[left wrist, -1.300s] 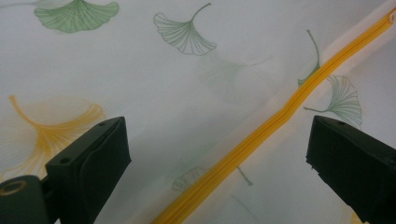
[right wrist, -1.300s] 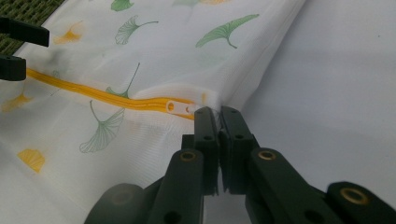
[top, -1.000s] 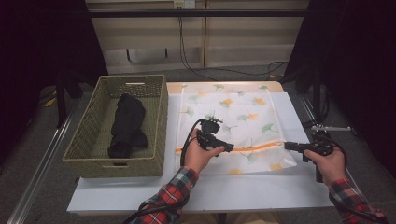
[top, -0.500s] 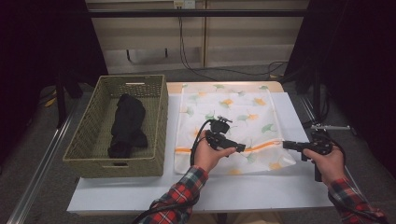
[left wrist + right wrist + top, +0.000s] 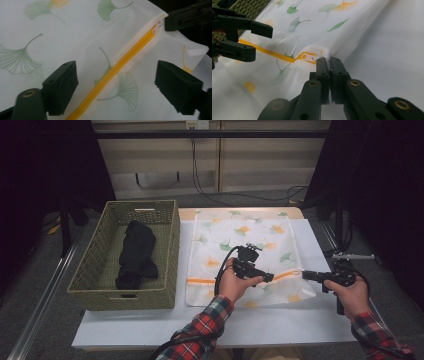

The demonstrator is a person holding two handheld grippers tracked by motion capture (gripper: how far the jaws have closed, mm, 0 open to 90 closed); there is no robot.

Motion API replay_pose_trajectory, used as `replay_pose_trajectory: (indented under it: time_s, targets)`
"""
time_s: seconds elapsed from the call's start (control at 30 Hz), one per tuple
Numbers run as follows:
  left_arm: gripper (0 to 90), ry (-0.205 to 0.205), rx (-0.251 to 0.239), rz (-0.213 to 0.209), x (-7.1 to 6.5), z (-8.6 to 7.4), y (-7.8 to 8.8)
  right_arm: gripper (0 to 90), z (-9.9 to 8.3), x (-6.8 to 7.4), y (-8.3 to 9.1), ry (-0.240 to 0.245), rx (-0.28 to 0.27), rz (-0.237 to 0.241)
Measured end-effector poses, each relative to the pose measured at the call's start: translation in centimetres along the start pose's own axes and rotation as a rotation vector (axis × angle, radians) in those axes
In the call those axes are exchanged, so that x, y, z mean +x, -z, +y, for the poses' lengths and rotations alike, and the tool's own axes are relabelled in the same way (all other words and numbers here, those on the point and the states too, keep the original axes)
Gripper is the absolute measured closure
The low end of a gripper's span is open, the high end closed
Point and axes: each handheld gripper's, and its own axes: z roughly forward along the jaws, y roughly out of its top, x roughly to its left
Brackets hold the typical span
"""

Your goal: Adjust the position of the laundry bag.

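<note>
I have the right gripper (image 5: 329, 60) clamped tight on the edge of the leaf-printed bag (image 5: 240, 235), right beside its white zipper pull (image 5: 308, 57); the bag lies flat at centre frame in the high view. My left gripper (image 5: 116, 85) has just been closing, yet its jaws stand apart, straddling the orange zipper (image 5: 130, 53) without touching it. I can read no brand, label or writing anywhere.

Open jaws straddle the orange zipper (image 5: 120, 66) on leaf-print fabric (image 5: 62, 32).
</note>
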Motion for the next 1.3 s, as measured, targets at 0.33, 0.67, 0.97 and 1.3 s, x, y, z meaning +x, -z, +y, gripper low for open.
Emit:
replay_pose_trajectory:
  time_s: [0.33,0.67,0.97,1.3]
  targets:
    - [40.4,-0.028,-0.006,-0.025,-1.2,1.4,-1.1,86.8,0.1,0.0,0.0,0.004,-0.004,0.007]
    - [55.5,0.036,-0.031,-0.066,-1.9,1.7,-2.1,86.8,0.2,0.3,-0.3,0.002,-0.006,0.019]
    - [67.2,0.076,-0.011,-0.091,-2.3,1.9,-3.5,86.7,0.2,0.4,-0.5,0.008,-0.003,0.025]
    - [72.9,0.073,-0.008,-0.099,-2.8,2.0,-4.6,86.7,0.2,0.8,-0.5,0.007,-0.003,0.036]
